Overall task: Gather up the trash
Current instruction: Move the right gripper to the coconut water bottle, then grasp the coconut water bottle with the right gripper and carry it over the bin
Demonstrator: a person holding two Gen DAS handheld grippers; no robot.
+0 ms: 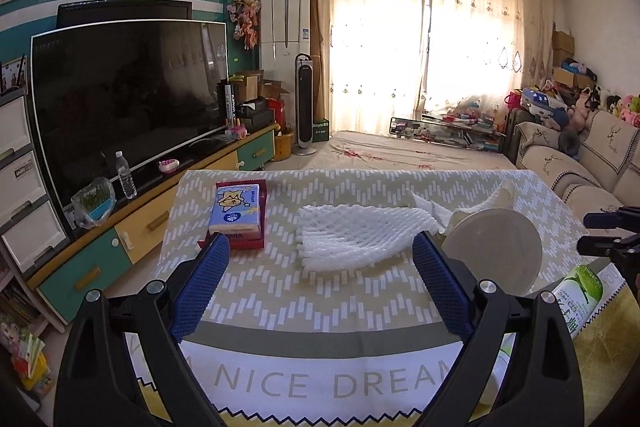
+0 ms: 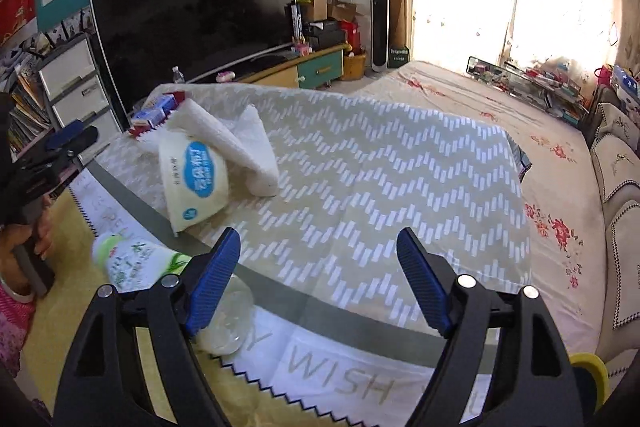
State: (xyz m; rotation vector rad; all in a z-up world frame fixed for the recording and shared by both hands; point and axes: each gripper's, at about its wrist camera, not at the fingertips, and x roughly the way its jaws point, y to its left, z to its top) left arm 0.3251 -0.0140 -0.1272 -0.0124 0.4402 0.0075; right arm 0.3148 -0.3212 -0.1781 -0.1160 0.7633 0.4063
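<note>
A white foam fruit net (image 1: pixel 352 235) lies on the patterned tablecloth (image 1: pixel 320 299), just beyond my left gripper (image 1: pixel 322 247), which is open and empty. A crumpled white paper towel (image 2: pixel 244 143) lies behind a wet-wipes pack (image 2: pixel 196 179); the pack also shows end-on in the left wrist view (image 1: pixel 494 251). An empty plastic bottle with a green label (image 2: pixel 160 275) lies on its side at the table's near edge, partly under my right gripper's left finger. My right gripper (image 2: pixel 320 251) is open and empty above the cloth.
A tissue pack in a red holder (image 1: pixel 238 215) sits at the table's far left. A TV (image 1: pixel 128 99) on a low cabinet stands to the left, a sofa (image 1: pixel 580 171) to the right. The other gripper shows at each view's edge.
</note>
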